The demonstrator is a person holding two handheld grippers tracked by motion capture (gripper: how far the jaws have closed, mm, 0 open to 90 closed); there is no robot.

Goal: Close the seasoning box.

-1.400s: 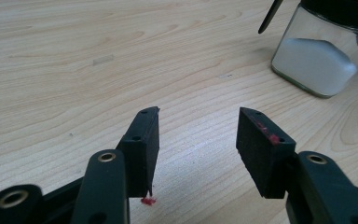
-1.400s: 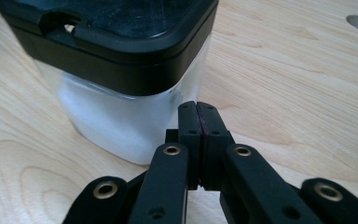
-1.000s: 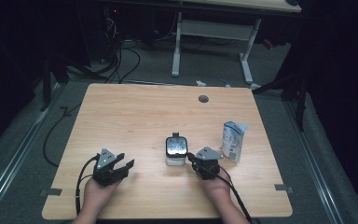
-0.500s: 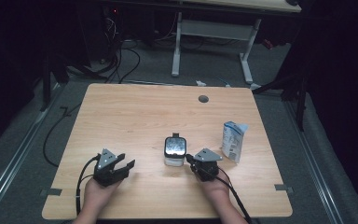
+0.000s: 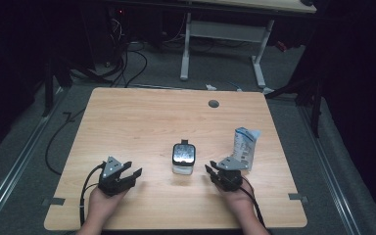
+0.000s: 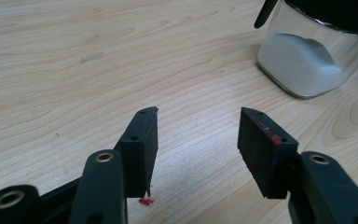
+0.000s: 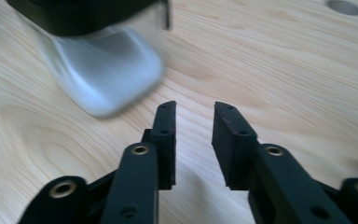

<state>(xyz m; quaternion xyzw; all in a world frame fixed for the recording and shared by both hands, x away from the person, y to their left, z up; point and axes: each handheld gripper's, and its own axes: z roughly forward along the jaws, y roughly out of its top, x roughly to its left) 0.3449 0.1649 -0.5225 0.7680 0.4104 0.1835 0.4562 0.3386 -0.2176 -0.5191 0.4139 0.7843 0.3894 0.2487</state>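
Jar (image 7: 98, 70) blurred, top cropped

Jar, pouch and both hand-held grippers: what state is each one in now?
Jar: upright, lid on, partly filled with white powder, not held.
Pouch: standing upright, untouched.
Left hand-held gripper: open, empty.
Right hand-held gripper: jaws just opened, nothing between them.

- The glass jar (image 5: 183, 159) with white powder stood near the middle of the wooden table (image 5: 147, 122), between the two grippers, blocking a straight path from one to the other.
- The blue-and-white pouch (image 5: 243, 142) stood upright just beyond the right gripper (image 5: 214, 175), closing that side.
- Bare wood lay before the left gripper (image 5: 129, 172) and across the far half of the table.
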